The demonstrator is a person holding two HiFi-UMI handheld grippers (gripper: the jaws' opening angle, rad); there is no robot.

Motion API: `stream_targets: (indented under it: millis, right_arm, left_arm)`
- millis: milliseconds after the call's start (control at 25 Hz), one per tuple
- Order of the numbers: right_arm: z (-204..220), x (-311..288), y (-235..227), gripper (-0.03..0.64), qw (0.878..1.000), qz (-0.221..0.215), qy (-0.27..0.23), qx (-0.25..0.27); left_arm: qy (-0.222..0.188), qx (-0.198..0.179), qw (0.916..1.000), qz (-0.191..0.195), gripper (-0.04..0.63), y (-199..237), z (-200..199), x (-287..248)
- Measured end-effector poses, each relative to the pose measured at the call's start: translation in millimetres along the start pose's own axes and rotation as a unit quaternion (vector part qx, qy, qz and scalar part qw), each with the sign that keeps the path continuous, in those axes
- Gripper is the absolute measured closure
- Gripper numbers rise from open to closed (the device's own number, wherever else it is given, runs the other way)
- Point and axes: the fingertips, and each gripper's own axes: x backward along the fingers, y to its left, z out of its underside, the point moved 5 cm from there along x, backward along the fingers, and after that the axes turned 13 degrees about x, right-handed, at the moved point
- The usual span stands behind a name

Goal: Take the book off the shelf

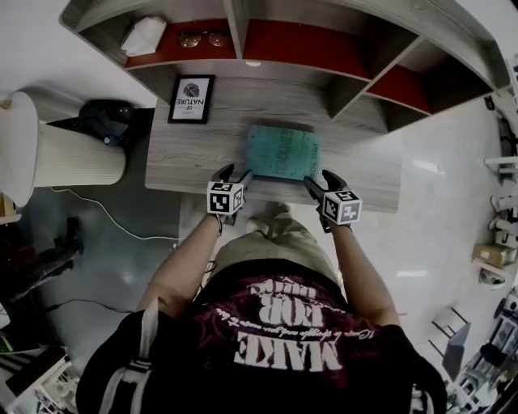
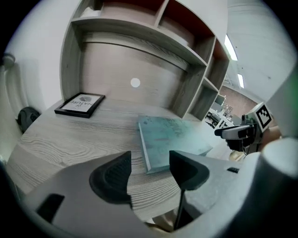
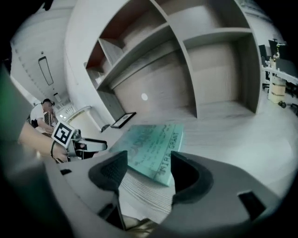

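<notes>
A teal book (image 1: 283, 152) lies flat on the grey wood desk (image 1: 186, 162), below the shelf unit. My left gripper (image 1: 233, 173) hovers at the book's near left corner, jaws open and gripping nothing. In the left gripper view the book (image 2: 172, 139) lies just ahead of the open left gripper (image 2: 149, 174). My right gripper (image 1: 321, 178) sits at the near right corner, also open. In the right gripper view the book's spine edge (image 3: 167, 155) shows just beyond the wide-apart right gripper (image 3: 146, 174), with no pad touching it.
A framed picture (image 1: 191, 99) lies at the desk's back left. The shelf unit (image 1: 235, 24) above has red-backed compartments holding glasses (image 1: 202, 38) and a white cloth (image 1: 144, 34). A white ribbed cylinder (image 1: 73, 158) and a black object (image 1: 105, 117) stand left of the desk.
</notes>
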Motion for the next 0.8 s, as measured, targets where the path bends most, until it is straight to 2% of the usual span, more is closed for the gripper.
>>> stream_targets:
  millis: [80, 120, 160, 240, 320, 440, 560, 720, 800]
  right_arm:
    - [-26, 25, 7, 0.377, 0.999, -0.001, -0.046, 0.022]
    - [-42, 40, 11, 0.458, 0.996, -0.003, -0.078, 0.036]
    - [-59, 57, 17, 0.532, 0.992, -0.007, -0.113, 0.05]
    - [-93, 92, 29, 0.612, 0.981, -0.016, -0.177, 0.078]
    - [-124, 123, 42, 0.614, 0.969, -0.017, -0.217, 0.114]
    - [-159, 159, 55, 0.614, 0.959, -0.004, -0.243, 0.144]
    - [-185, 190, 69, 0.615, 0.952, 0.01, -0.268, 0.148]
    - [-223, 226, 85, 0.615, 0.938, 0.024, -0.313, 0.149]
    - [-237, 236, 93, 0.615, 0.93, 0.034, -0.325, 0.167]
  left_arm:
    - [-0.015, 0.013, 0.9998, 0.009, 0.35, 2, -15, 23]
    - [-0.03, 0.004, 0.9993, 0.021, 0.351, -4, -27, 37]
    - [-0.049, -0.018, 0.9981, 0.034, 0.351, -14, -41, 53]
    - [-0.095, -0.08, 0.9905, 0.059, 0.364, -42, -72, 86]
    - [-0.156, -0.131, 0.9762, 0.074, 0.49, -71, -105, 123]
    - [-0.237, -0.152, 0.9544, 0.1, 0.584, -110, -146, 179]
    - [-0.287, -0.167, 0.9356, 0.121, 0.589, -146, -173, 229]
    - [-0.359, -0.191, 0.9045, 0.129, 0.589, -178, -204, 289]
    - [-0.375, -0.199, 0.8975, 0.119, 0.589, -181, -212, 303]
